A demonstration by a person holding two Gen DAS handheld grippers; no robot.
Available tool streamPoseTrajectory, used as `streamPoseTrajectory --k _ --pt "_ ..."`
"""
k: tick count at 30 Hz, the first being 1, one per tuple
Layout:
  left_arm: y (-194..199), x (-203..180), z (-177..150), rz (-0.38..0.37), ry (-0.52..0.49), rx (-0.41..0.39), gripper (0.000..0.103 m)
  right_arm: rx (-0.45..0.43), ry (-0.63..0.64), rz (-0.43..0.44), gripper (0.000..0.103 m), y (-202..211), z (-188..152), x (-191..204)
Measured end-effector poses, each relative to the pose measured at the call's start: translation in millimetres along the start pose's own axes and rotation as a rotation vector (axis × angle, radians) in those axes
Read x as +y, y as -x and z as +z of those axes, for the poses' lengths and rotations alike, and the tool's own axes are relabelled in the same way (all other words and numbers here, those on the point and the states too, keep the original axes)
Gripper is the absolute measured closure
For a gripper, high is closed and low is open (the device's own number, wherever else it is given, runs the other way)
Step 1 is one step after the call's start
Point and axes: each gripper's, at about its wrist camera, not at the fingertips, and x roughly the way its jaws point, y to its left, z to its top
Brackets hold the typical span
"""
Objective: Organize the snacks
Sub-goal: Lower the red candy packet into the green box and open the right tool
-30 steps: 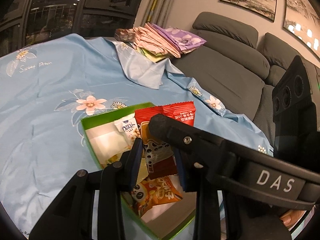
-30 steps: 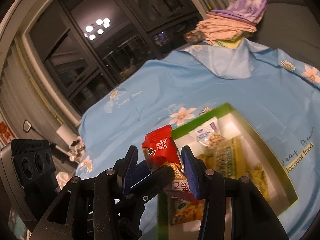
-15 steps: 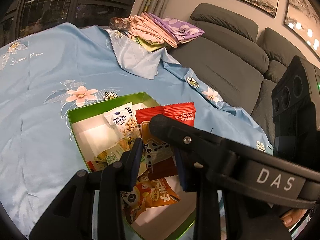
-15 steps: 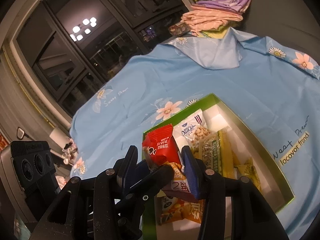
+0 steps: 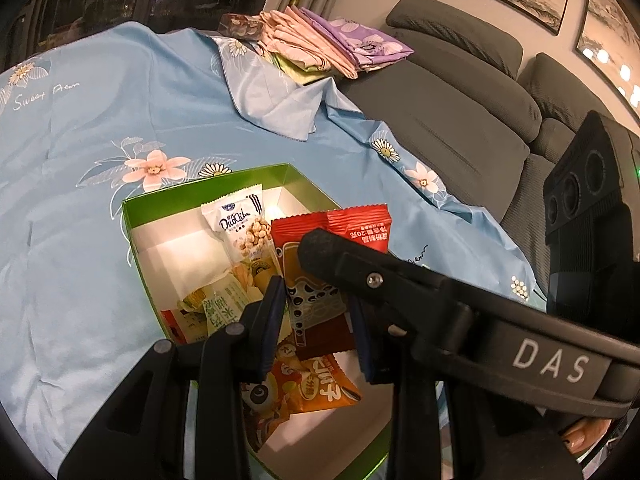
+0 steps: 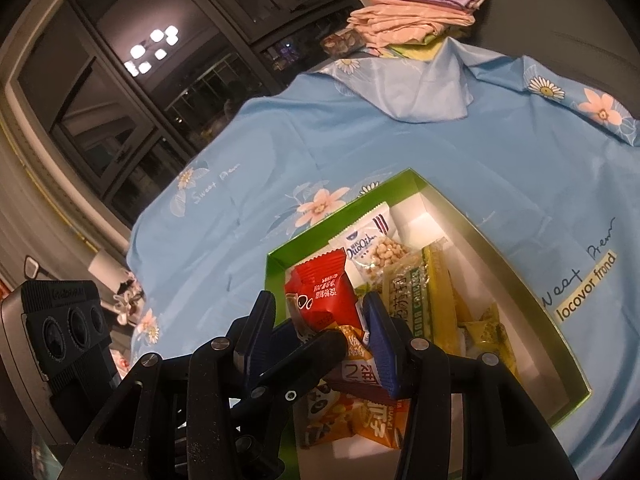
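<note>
Snacks (image 5: 248, 232) crowd green box (image 5: 208, 186) under red packet (image 5: 320, 280).

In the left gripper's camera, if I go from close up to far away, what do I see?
Orange snack packet → red packet held in the left gripper → white nut packet → green box's far rim → folded cloths.

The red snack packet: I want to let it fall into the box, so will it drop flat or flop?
The red snack packet looks like thin crimped foil, so probably light and floppy. Its glossy film may slip. It would likely settle unevenly on the packets piled in the green box.
</note>
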Motion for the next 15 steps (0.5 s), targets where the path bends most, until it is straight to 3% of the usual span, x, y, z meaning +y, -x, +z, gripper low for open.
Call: streamPoseTrajectory --k 15 --pt "-16 11 -4 -0.010 0.052 0.061 0.072 0.066 -0.033 -0.025 0.054 -17 0 -11"
